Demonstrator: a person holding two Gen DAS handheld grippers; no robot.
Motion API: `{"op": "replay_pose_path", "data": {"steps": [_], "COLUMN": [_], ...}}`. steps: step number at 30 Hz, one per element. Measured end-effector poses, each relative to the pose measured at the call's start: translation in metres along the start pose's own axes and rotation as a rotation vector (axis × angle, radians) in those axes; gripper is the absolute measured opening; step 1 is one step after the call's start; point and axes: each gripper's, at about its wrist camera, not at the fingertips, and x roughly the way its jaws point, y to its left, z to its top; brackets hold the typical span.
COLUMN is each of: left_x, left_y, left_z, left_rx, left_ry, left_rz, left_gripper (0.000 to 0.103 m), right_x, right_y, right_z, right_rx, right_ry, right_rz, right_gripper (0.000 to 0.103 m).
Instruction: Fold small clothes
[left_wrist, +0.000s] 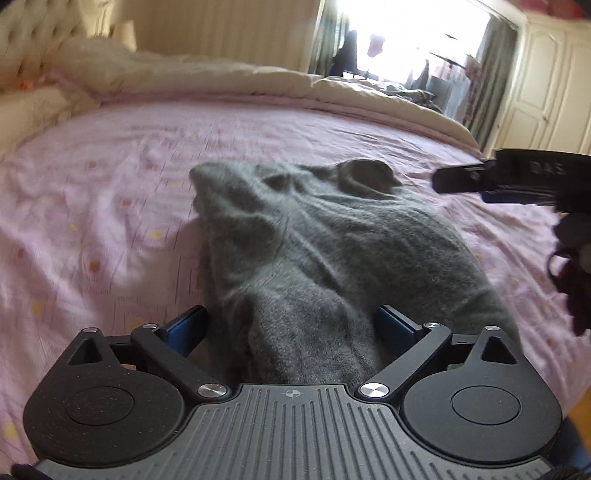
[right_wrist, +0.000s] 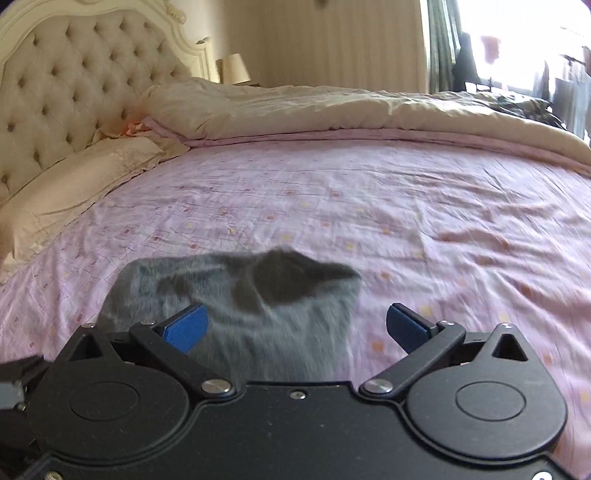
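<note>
A grey garment (left_wrist: 332, 251) is being laid out on the bed (left_wrist: 110, 166) for folding. Both grippers' jaws are spread, the left gripper (left_wrist: 295, 325) astride a bunched end, the right gripper (right_wrist: 295, 325) above the cloth. An edge must next be pinched and carried over, it is judged.

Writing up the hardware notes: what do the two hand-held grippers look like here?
Both match: the left hand-held gripper and right hand-held gripper are matte black, with two round discs, angled link arms on silver pivot screws and blue ribbed finger pads. The left one's body is grey and ribbed, with a small crosshair mark. Seen from the left camera, the right one bears faint raised letters.
</note>
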Motion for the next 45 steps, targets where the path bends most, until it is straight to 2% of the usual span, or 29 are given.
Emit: {"op": "replay_pose_path", "data": {"steps": [2,5,7,10,12,14,17,20,23,27,30,33,35,38,40,43,45], "left_x": [0.001,0.000,-0.001,-0.004,-0.007,-0.012,-0.024,-0.046,-0.067,-0.091,-0.100,-0.105,-0.108,-0.114,-0.115,-0.114,-0.114], "left_y": [0.003,0.002,0.004,0.006,0.007,0.008,0.009,0.008,0.003,-0.006,-0.010,-0.017,-0.024,-0.035,-0.041,-0.052,-0.057], "left_z": [-0.001,-0.003,-0.004,-0.005,-0.005,-0.004,-0.001,0.004,0.014,0.030,0.039,0.044,0.046,0.046,0.046,0.046,0.044], "left_rx": [-0.028,-0.013,-0.019,-0.020,-0.016,-0.006,0.016,0.034,0.048,0.043,0.032,0.029,0.025,0.003,-0.005,0.002,0.024], "left_ry": [-0.001,-0.011,-0.015,-0.017,-0.015,-0.013,-0.026,-0.078,-0.123,-0.175,-0.171,-0.133,-0.116,-0.109,-0.089,-0.034,-0.013], "left_rz": [-0.001,0.003,0.000,-0.010,-0.015,-0.009,0.027,0.080,0.138,0.195,0.167,0.123,0.126,0.146,0.196,0.335,0.393], "left_gripper": [0.103,0.103,0.103,0.103,0.103,0.102,0.102,0.102,0.102,0.103,0.103,0.102,0.102,0.102,0.102,0.102,0.102], "right_x": [0.021,0.055,0.079,0.100,0.099,0.085,0.043,-0.006,-0.045,-0.076,-0.089,-0.104,-0.112,-0.121,-0.125,-0.134,-0.137], "right_y": [0.006,0.005,-0.003,-0.026,-0.045,-0.060,-0.073,-0.071,-0.060,-0.041,-0.025,-0.006,0.007,0.020,0.022,0.016,0.013], "right_z": [0.009,0.015,0.018,0.022,0.027,0.034,0.040,0.040,0.031,0.015,0.000,-0.016,-0.025,-0.034,-0.040,-0.050,-0.054], "right_rx": [-0.051,-0.088,-0.094,-0.036,0.024,0.077,0.163,0.218,0.243,0.256,0.247,0.225,0.216,0.204,0.201,0.274,0.321], "right_ry": [0.023,0.071,0.111,0.136,0.111,0.064,-0.051,-0.160,-0.190,-0.141,-0.091,-0.054,-0.014,0.050,0.079,0.096,0.119], "right_rz": [0.005,0.009,-0.023,-0.068,-0.120,-0.164,-0.176,-0.160,-0.126,-0.061,-0.025,-0.016,-0.075,-0.244,-0.278,-0.175,-0.126], "right_gripper": [0.103,0.103,0.103,0.103,0.103,0.103,0.103,0.103,0.103,0.103,0.103,0.103,0.103,0.103,0.103,0.103,0.103]}}
